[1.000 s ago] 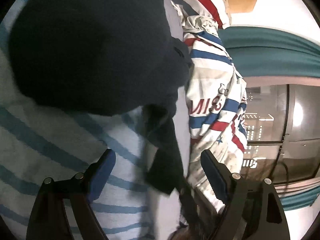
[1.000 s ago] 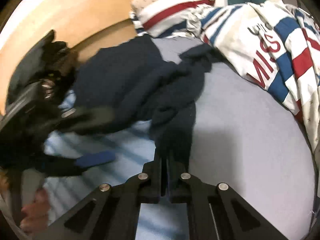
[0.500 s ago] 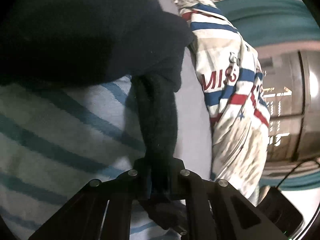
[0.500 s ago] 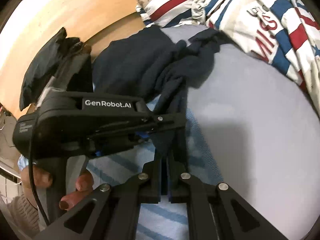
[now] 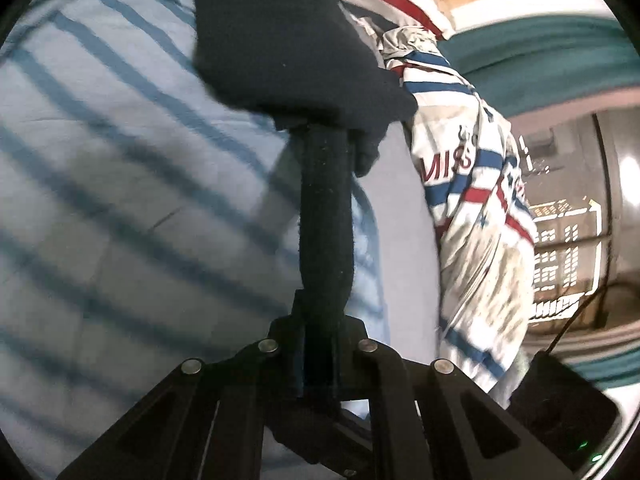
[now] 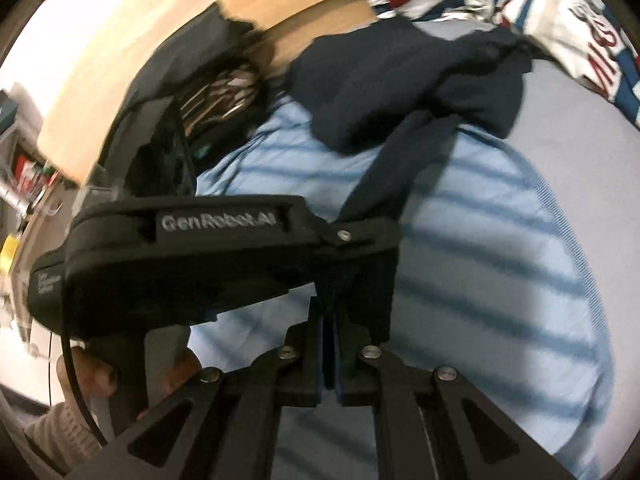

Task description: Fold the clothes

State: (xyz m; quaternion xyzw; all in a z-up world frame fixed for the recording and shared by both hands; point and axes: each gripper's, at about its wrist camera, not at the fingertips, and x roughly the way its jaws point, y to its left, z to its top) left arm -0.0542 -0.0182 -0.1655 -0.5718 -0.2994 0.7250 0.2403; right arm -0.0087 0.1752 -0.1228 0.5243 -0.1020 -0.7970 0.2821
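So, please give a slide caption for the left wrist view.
Left gripper shut on dark navy knit garment, stretched above light blue striped shirt.

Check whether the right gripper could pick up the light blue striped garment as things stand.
Probably not: the right gripper is shut on the dark navy garment, which lies over the light blue striped garment.

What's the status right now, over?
Left gripper just closed on the navy garment. Right gripper shut on it too. Striped shirt underneath, quilt alongside.
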